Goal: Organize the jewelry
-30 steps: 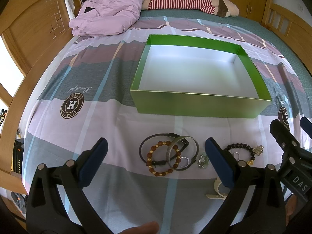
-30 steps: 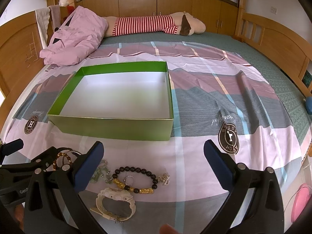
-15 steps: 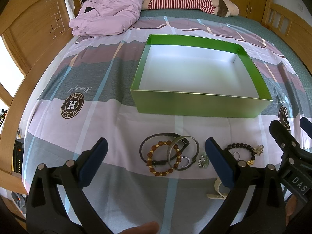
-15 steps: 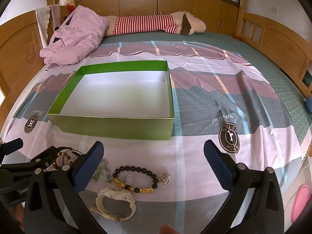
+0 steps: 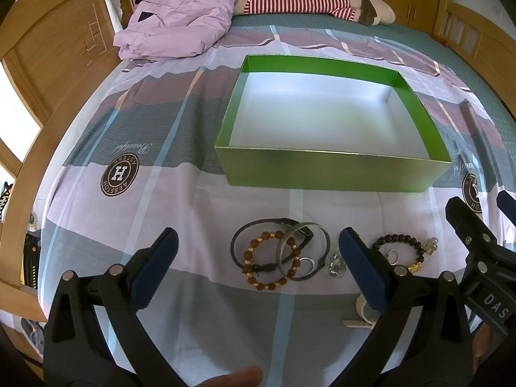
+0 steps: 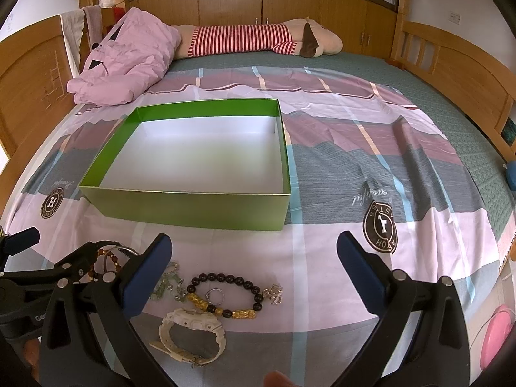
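Where jewelry (image 6: 222,296) lies: spread grippers.

**Both grippers held wide open, side by side**

The left gripper (image 5: 258,258) is spread wide, its two blue-padded fingers (image 5: 154,272) far apart with nothing between them. A fingertip of the holding hand (image 5: 235,377) shows at the bottom edge of the left wrist view.

The right gripper (image 6: 251,264) is spread just as wide, pads (image 6: 361,274) well apart and gripping nothing. A fingertip (image 6: 274,379) also peeks in at the bottom edge of its view.

The two sit close beside each other: the right gripper's black frame (image 5: 477,254) reaches in at the right of the left wrist view, and the left gripper's frame (image 6: 64,267) crosses the lower left of the right wrist view.
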Demonstrator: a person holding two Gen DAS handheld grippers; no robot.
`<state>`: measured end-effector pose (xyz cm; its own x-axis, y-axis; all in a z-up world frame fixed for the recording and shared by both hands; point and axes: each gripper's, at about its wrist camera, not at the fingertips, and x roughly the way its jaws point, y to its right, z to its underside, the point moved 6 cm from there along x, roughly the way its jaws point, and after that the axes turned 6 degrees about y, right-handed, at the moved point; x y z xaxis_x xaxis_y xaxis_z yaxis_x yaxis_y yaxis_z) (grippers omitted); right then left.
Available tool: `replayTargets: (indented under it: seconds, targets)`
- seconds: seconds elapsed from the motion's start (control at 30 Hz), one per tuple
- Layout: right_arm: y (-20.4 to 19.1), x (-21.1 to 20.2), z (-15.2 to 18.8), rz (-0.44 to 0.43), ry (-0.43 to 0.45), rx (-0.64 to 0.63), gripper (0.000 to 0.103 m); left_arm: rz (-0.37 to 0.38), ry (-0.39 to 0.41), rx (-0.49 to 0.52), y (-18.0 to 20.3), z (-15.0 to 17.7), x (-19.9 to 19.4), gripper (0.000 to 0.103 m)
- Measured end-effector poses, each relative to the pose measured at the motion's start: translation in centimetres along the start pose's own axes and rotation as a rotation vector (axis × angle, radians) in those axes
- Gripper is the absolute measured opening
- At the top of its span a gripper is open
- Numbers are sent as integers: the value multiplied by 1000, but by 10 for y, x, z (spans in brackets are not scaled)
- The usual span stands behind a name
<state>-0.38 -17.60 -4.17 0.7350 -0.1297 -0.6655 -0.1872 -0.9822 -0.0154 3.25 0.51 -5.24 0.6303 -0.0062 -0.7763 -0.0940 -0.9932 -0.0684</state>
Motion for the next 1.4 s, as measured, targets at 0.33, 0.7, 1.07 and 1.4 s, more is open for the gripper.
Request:
replayTargets:
  seconds: [0.33, 0.7, 1.07, 1.4]
  targets:
    - [12, -7, -14, 91, 50, -42, 102, 20, -2, 12, -1, 2, 0, 101]
    - [5, 39, 34, -89, -323, -72, 46, 135, -132, -44, -32, 3, 16, 70]
    - [-39, 30, 52, -264, -399, -203, 59, 223, -238, -89, -23, 10, 34, 69]
    - [-44, 56, 79, -203, -513, -225, 10, 217, -332, -111, -19, 22, 57, 65]
